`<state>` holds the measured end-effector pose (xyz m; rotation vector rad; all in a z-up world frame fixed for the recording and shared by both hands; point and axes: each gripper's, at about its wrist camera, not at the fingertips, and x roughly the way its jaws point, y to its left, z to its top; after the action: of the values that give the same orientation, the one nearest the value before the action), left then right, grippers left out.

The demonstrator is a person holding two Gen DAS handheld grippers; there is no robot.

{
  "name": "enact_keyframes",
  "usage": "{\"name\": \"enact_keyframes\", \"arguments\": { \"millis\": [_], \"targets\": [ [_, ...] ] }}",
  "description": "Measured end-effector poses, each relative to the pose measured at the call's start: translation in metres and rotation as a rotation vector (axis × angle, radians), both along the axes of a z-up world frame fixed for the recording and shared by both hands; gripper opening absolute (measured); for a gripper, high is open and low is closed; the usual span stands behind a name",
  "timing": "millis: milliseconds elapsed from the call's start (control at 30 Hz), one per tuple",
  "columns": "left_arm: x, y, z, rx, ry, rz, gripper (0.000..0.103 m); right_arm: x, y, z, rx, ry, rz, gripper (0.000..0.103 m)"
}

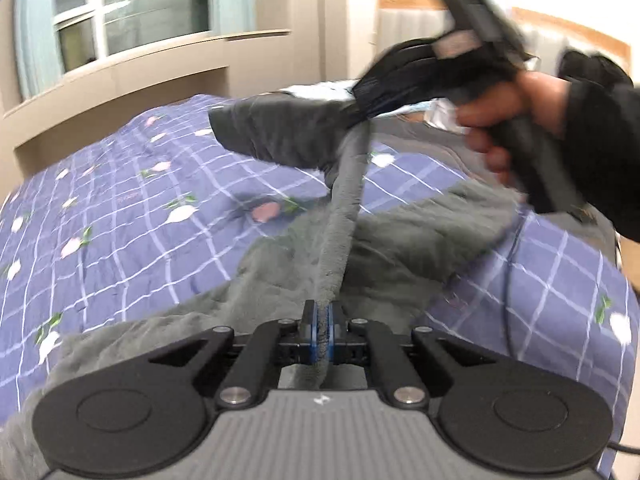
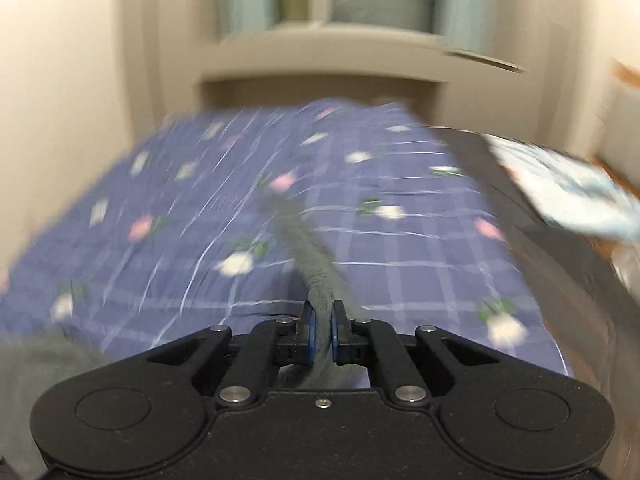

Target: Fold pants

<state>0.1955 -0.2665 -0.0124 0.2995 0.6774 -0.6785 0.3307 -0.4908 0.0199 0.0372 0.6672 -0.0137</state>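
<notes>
Where a bed fills most of both views, its blue checked quilt (image 1: pixel 132 208) printed with small pink and white flowers lies spread under a window (image 1: pixel 132 12) in a pale wall. Across the quilt sprawl grey fleecy pants (image 1: pixel 400 256), partly lifted: a taut band of the fabric rises from the heap to each tool. At the bed's far corner lies a pale blue and white cloth (image 2: pixel 568 196), blurred. A person's right hand (image 1: pixel 500 120), in a dark sleeve (image 1: pixel 600 152), grips the pistol handle of the right gripper (image 1: pixel 360 110), which points left and slightly down, pinching a bunch of the pants above the bed. From its own camera the right gripper (image 2: pixel 322 334) shows blue pads closed on a grey strip. The left gripper (image 1: pixel 322 336) points down toward the bed, its blue pads clamped together on the other end of that band. No writing can be read; a small pale logo mark sits on the left tool's grey ribbed body
</notes>
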Motion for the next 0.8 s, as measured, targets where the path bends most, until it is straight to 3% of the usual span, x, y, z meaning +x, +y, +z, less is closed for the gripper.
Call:
{"name": "enact_keyframes", "arguments": {
  "millis": [67, 167, 333, 367, 467, 500, 567, 800],
  "targets": [
    [-0.008, -0.009, -0.009, 0.041, 0.001, -0.039, 0.004, -0.043, -0.026, -0.007, 0.067, -0.054, -0.093, 0.007],
    [-0.016, -0.02, -0.023, 0.101, 0.018, -0.089, 0.004, -0.092, -0.053, -0.035, 0.145, -0.042, -0.216, 0.007],
    [-0.018, -0.028, -0.034, 0.139, 0.046, -0.112, 0.004, -0.134, -0.078, -0.081, 0.289, 0.002, -0.34, 0.009],
    [-0.017, -0.028, -0.035, 0.139, 0.049, -0.112, 0.004, -0.137, -0.076, -0.086, 0.281, 0.005, -0.337, 0.015],
    [-0.018, -0.03, -0.035, 0.143, 0.051, -0.114, 0.004, -0.137, -0.069, -0.087, 0.193, 0.016, -0.307, 0.037],
    [-0.019, -0.031, -0.035, 0.144, 0.054, -0.113, 0.004, -0.134, -0.064, -0.082, 0.118, 0.016, -0.272, 0.051],
    [-0.018, -0.031, -0.036, 0.146, 0.06, -0.107, 0.004, -0.133, -0.061, -0.076, 0.064, 0.005, -0.248, 0.07],
    [-0.016, -0.034, -0.04, 0.155, 0.075, -0.09, 0.004, -0.079, -0.009, -0.06, -0.242, 0.011, 0.029, 0.074]
  ]
}}
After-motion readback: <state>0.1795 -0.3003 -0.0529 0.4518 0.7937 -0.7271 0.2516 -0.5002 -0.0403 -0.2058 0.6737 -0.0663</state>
